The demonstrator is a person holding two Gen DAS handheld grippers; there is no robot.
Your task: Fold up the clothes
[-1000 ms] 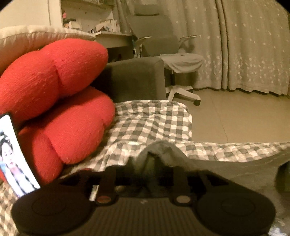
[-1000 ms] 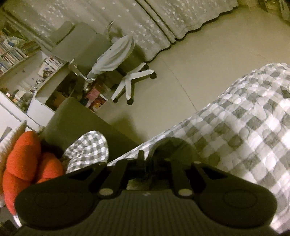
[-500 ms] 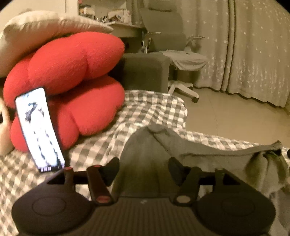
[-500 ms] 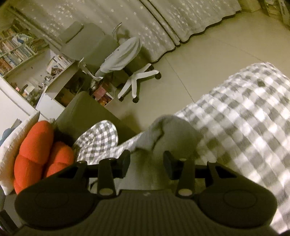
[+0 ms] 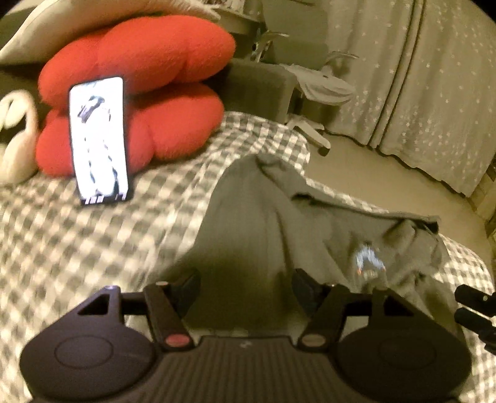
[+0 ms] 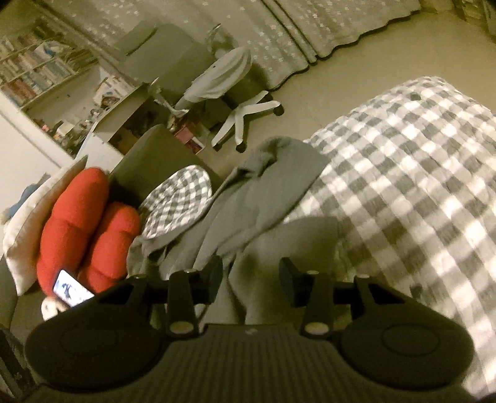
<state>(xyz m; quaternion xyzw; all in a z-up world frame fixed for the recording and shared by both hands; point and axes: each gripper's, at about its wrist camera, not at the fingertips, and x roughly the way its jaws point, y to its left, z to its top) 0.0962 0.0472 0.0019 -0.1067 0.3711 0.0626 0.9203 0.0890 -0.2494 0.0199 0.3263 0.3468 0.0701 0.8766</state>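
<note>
A grey garment (image 5: 263, 217) lies spread and rumpled on the checked bed cover (image 5: 77, 241), with a small print (image 5: 369, 260) on its right part. My left gripper (image 5: 245, 282) hovers over its near edge; its jaws are opening and nothing is pinched between them. In the right wrist view the same garment (image 6: 263, 192) runs away from my right gripper (image 6: 251, 272), which stands open above the cloth with its pads clear of it. The right gripper's fingers (image 5: 474, 307) show at the right edge of the left wrist view.
A red cushion (image 5: 148, 77) with a lit phone (image 5: 99, 139) leaning on it stands at the bed's head, under a pale pillow (image 5: 93, 24). Beyond the bed are a grey upholstered block (image 5: 260, 90), an office chair (image 6: 229, 86), bare floor (image 6: 325, 80) and curtains (image 5: 418, 77).
Both grippers were shut on the grey garment's far edge a second ago. They have let go, opened and drawn back, and the garment now lies flat on the cover.
</note>
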